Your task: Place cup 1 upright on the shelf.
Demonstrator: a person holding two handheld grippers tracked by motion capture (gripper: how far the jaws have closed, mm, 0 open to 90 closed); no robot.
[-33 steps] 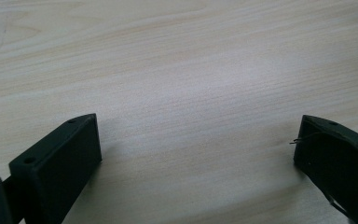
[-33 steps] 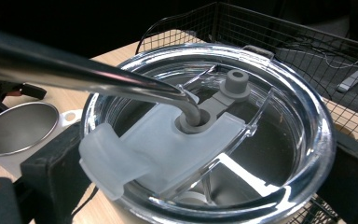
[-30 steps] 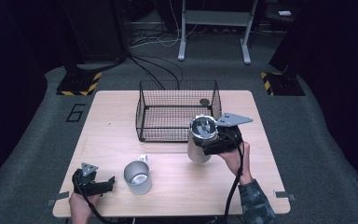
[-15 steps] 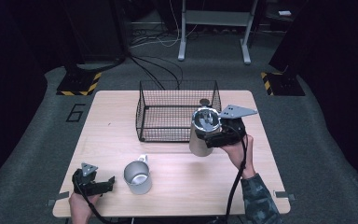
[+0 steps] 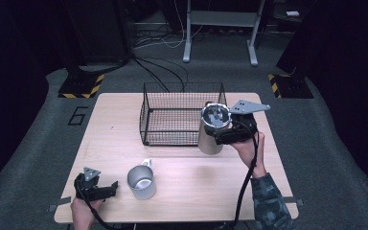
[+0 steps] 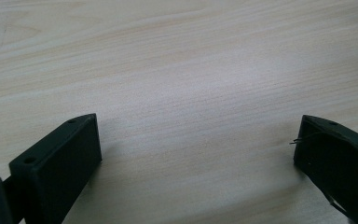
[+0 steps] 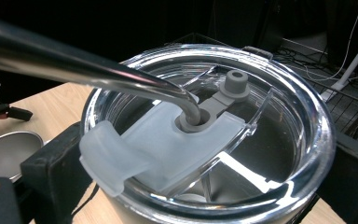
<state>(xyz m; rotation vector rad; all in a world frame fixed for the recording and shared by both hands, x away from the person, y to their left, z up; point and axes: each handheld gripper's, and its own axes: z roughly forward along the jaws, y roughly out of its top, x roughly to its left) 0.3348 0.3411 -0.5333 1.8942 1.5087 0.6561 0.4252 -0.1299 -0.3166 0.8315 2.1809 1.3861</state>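
In the high view a pale wooden worktop (image 5: 115, 143) fills the middle of the frame, with dark floor around it. At the lower left, the left hand-held gripper (image 5: 106, 190) lies low over the wood, held by a hand (image 5: 82, 211) that enters from the bottom edge. In the left gripper view its two black jaws stand wide apart, with bare wood grain between them.

Just to the right of that hand-held gripper, near the lower centre, a steel mug (image 5: 141, 182) stands upright and open, its small handle pointing to the upper part of the frame.

Above the mug, at the centre, sits a black wire basket (image 5: 146, 117).

At the basket's right front corner, right of centre, is a tall steel tumbler (image 5: 210, 139) with a clear lid (image 5: 215, 116), tilted slightly. Whether it touches the basket cannot be told. The right hand-held gripper (image 5: 219, 136) is clamped on its upper part, held by a hand (image 5: 247, 146) in a camouflage sleeve (image 5: 268, 201).

In the right gripper view the lid (image 7: 205, 135) takes up most of the frame, a black jaw pressed against each side, and a bent metal straw (image 7: 88, 65) runs from the upper left into the lid's centre hole.
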